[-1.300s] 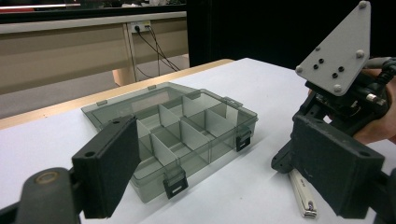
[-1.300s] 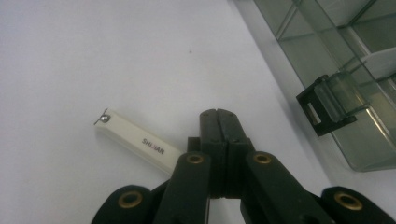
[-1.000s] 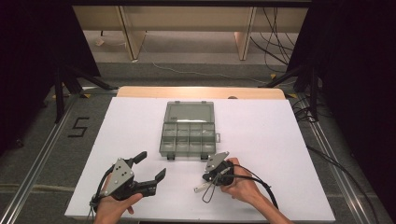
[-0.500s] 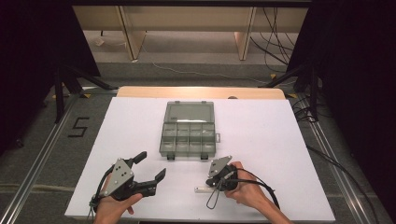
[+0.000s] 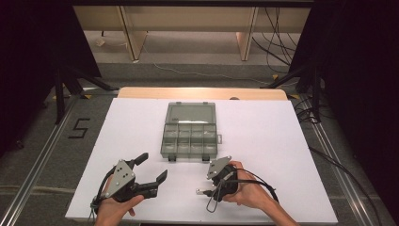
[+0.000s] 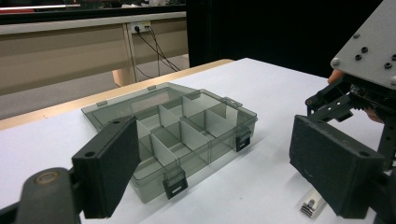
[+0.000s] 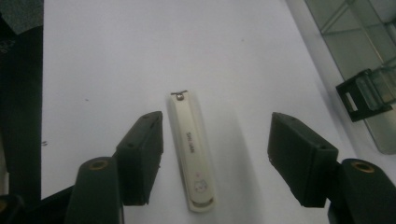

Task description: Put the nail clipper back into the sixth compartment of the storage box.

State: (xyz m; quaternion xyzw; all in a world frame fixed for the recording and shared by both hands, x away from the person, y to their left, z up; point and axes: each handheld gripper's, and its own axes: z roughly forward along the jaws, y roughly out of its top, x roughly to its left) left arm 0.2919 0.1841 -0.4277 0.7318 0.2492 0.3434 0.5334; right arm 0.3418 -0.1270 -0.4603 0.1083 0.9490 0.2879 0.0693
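- Organiser box (image 5: pixel 189 131): a smoky, see-through plastic box stood open near the middle of the white tabletop (image 5: pixel 291 141), its lid laid flat on the far side and its divided compartments facing up; two dark latches hung from its near edge.
- Nail clipper (image 7: pixel 191 151): a slim cream-coloured clipper lay flat on the tabletop, nearer the person than the box and a little to the right of the box's near-right corner. In the high view it appeared as a small pale bar (image 5: pixel 203 191) at the tip of the right gripper.
- Right gripper (image 7: pixel 215 158): held in the person's right hand (image 5: pixel 249 193), just in front of the box's near-right corner. Its jaws had just been opening and stood wide apart, one on each side of the clipper; neither pad touched it, so the clipper rested loose between them.
- Left gripper (image 5: pixel 150 168): held in the person's left hand (image 5: pixel 113 207), in front of the box's near-left corner and well apart from the clipper. Its jaws were spread wide with nothing between them; in the left gripper view (image 6: pixel 215 163) they framed the box, with the right gripper off to the right.
- Cable (image 5: pixel 263 181): a dark lead looped from the right gripper across the person's right hand, away from the box.
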